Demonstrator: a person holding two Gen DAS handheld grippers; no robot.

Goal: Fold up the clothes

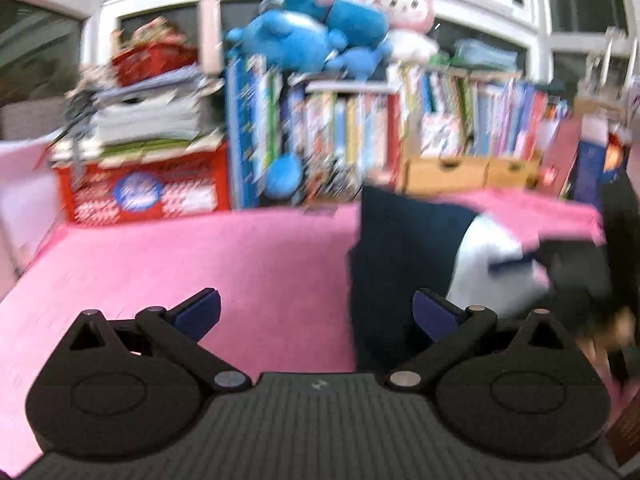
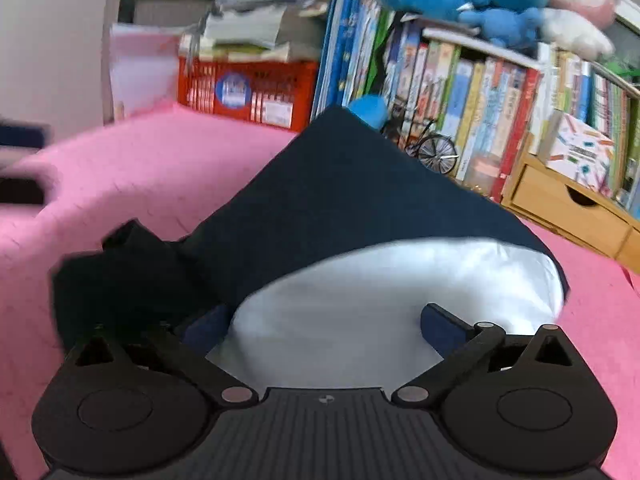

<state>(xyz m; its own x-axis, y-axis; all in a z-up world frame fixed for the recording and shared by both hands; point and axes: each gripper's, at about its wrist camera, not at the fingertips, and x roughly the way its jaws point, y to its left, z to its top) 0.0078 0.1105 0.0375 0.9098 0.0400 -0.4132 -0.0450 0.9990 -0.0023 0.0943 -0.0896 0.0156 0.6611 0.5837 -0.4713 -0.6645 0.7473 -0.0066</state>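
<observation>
A dark navy and white garment (image 2: 340, 208) lies on the pink surface (image 2: 160, 168), its navy part reaching away and its white part (image 2: 360, 300) nearest me. My right gripper (image 2: 324, 326) hovers open over the white part, with nothing pinched between its fingers. A black bunch of cloth (image 2: 120, 276) sits at its left. In the left wrist view the same garment (image 1: 404, 256) lies to the right on the pink surface (image 1: 200, 264). My left gripper (image 1: 316, 312) is open above the pink cover, its right finger over the navy edge.
Along the back stand a red crate (image 1: 148, 188) piled with papers, rows of books (image 1: 352, 132), a wooden drawer unit (image 1: 468, 172) and blue and pink plush toys (image 1: 320, 28). A small model bicycle (image 2: 432, 148) stands near the books. A dark blurred shape (image 1: 592, 280) is at the right.
</observation>
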